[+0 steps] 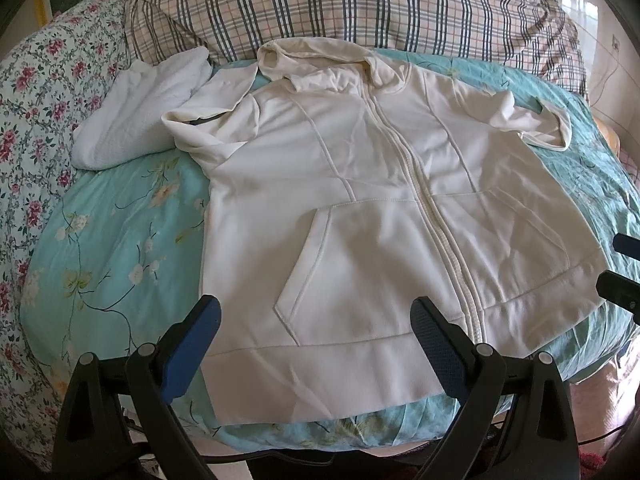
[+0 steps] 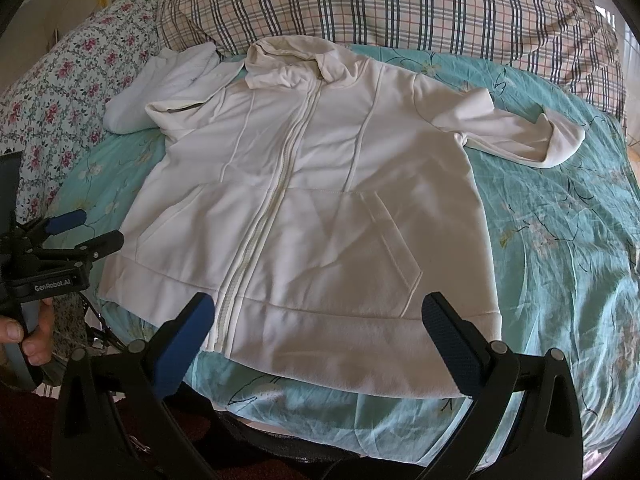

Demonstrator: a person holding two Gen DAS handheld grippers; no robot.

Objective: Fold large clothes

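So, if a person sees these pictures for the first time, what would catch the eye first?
First, the cream zip hoodie spread flat, front up, in the middle of the turquoise floral bedspread. Next, the big plaid pillow behind its hood, with a folded white garment beside one sleeve. Near the hem, the left gripper and right gripper stand open, holding nothing.

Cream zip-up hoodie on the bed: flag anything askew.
The cream zip-up hoodie lies flat, zipped, but its sleeves are crumpled and doubled back near the shoulders, and the hood is bunched.
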